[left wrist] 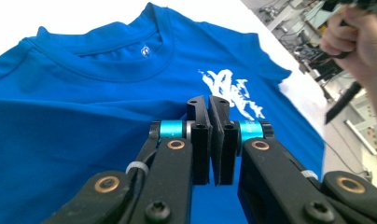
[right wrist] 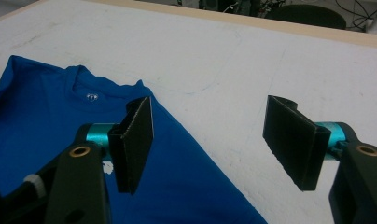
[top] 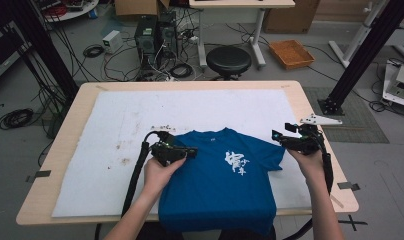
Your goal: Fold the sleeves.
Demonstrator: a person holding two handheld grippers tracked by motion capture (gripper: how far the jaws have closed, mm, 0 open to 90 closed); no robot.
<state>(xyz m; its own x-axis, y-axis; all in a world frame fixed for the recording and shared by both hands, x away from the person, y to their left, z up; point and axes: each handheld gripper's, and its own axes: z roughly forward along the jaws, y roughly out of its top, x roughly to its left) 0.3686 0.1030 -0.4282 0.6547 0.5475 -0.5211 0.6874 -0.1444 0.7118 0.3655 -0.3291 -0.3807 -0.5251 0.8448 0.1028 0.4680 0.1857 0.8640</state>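
left tool [left wrist: 210, 140] closed, empty, over shirt [top: 215, 185] | right tool [right wrist: 219, 140] wide, empty, shirt edge

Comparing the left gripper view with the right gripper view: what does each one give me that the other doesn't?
Left gripper view: the left gripper, jaws shut and empty above the blue T-shirt, the shirt's white print, and the other hand at the right edge. Right gripper view: the right gripper, jaws wide open and empty, over the white mat beside the shirt's shoulder. Both share the shirt's collar and label.

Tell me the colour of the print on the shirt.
White, on a blue shirt; the print shows best in the left gripper view.
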